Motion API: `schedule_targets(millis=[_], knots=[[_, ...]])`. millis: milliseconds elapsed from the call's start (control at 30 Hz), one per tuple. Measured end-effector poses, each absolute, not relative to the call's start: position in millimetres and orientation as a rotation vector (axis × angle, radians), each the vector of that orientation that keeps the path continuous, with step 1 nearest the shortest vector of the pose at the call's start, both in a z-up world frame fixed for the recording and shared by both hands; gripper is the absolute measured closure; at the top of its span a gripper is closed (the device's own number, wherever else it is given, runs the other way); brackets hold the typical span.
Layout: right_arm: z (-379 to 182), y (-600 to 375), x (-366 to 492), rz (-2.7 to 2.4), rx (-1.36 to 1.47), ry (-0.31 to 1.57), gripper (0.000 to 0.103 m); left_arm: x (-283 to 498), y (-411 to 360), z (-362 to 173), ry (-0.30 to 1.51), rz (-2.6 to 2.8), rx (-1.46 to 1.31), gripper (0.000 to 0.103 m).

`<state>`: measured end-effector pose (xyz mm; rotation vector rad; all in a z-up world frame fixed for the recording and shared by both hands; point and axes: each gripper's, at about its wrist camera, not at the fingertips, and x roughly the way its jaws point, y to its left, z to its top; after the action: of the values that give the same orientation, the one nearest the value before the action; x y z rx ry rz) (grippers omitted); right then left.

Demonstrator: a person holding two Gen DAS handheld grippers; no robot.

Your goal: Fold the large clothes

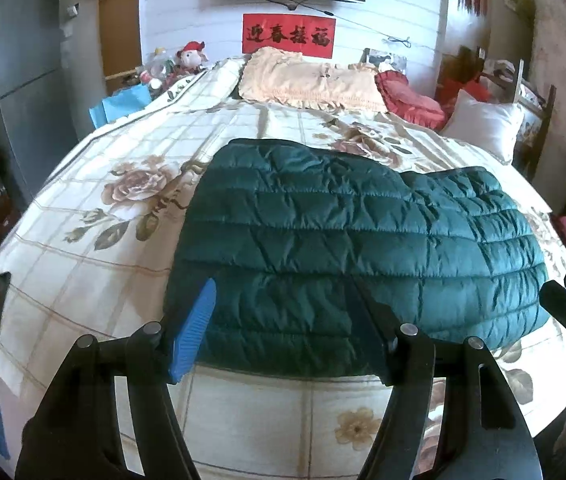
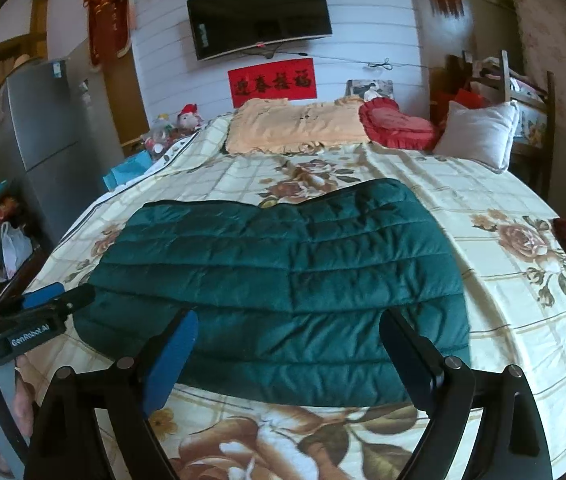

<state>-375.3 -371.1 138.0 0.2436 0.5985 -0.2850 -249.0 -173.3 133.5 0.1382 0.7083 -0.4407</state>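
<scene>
The quilted jacket (image 1: 347, 240) is dark green cloth with a slight sheen, puffed between stitched rows and finely creased. Under it the bedspread (image 1: 123, 248) is matt woven cloth printed with flowers on a pale check. The left gripper (image 1: 283, 328) looks like matt black plastic with metal pins and one ribbed blue pad. The fridge (image 2: 39, 128) seems brushed grey metal.
</scene>
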Motion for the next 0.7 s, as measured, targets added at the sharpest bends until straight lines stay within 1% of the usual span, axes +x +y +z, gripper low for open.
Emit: schedule_targets(millis=[700], knots=[[134.9, -361.6, -370.4, -0.287, 0.246, 0.622, 0.010, -253.2, -175.1, 135.4, 0.688, -0.419, 0.159, 0.036]])
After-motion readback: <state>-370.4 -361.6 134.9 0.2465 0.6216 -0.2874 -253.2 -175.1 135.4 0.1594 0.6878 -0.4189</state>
